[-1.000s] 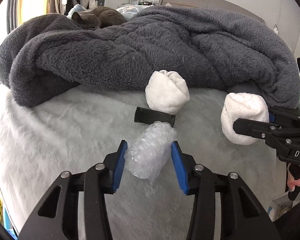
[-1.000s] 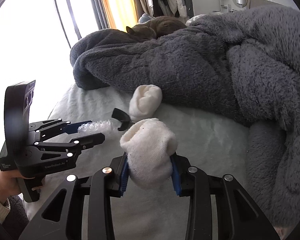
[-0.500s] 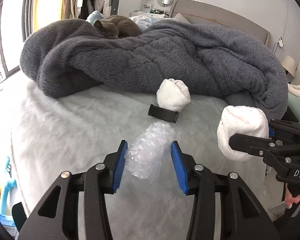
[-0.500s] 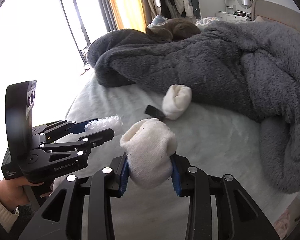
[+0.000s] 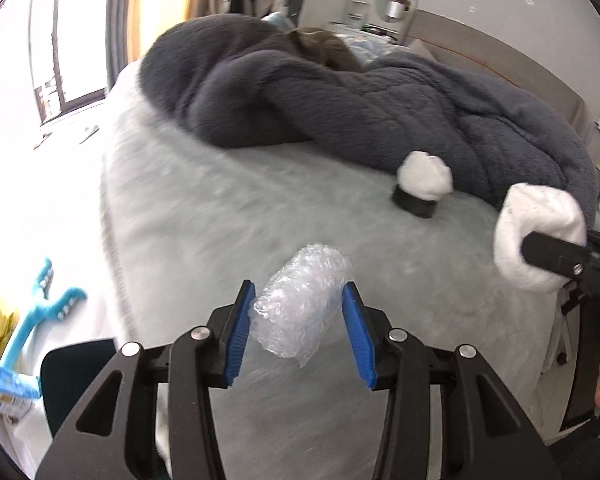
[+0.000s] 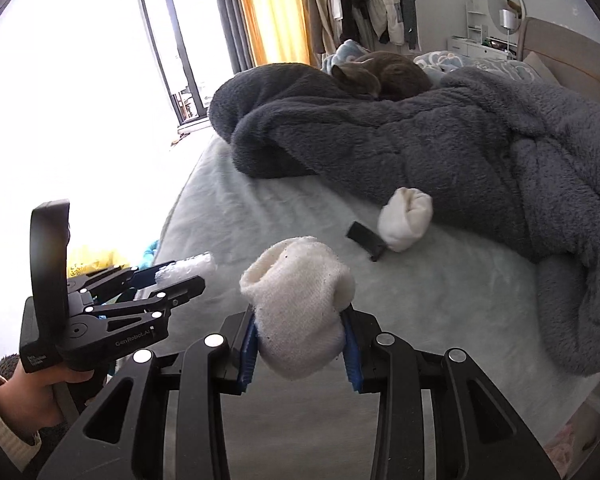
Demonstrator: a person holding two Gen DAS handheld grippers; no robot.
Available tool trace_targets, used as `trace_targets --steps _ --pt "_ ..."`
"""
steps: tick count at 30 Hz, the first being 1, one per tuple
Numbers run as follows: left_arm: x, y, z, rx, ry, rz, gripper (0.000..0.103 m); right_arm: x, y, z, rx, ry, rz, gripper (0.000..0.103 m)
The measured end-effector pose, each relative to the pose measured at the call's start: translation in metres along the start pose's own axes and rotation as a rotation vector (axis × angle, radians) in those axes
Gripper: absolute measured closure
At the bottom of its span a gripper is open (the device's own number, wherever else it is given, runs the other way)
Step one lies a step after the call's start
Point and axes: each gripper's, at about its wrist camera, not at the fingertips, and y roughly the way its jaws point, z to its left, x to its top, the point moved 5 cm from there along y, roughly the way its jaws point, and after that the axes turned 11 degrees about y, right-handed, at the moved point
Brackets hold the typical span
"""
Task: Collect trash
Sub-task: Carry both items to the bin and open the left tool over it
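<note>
Carrying both loads off the bed (image 5: 204,216) is judged the step in hand, and both grips should be kept firm while a bin, not seen in either view, is sought. On the left, a roll of bubble wrap (image 5: 302,304) is pinched by the left gripper (image 5: 300,326) above the bed edge; being light and springy, it could probably slip if the squeeze is eased. On the right, a balled white sock (image 6: 300,312) is clamped in the right gripper (image 6: 300,350). Farther right, a second sock ball (image 6: 406,218) and a small black object (image 6: 366,238) lie touching beside the grey blanket (image 6: 420,136), where a cat (image 6: 380,74) is curled.
</note>
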Motion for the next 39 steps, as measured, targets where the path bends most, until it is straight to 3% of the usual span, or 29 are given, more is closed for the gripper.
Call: trace_targets --steps 11,27,39 --pt "-0.049 -0.02 0.075 0.096 -0.184 0.028 0.056 0.001 -0.002 0.065 0.078 -0.021 -0.013 0.067" --pt "-0.103 -0.047 0.166 0.191 -0.316 0.058 0.056 0.001 0.032 0.185 0.23 -0.109 0.021 0.067" --pt "-0.162 -0.028 0.204 0.176 -0.352 0.238 0.055 -0.021 0.071 0.249 0.267 -0.19 0.1 0.067"
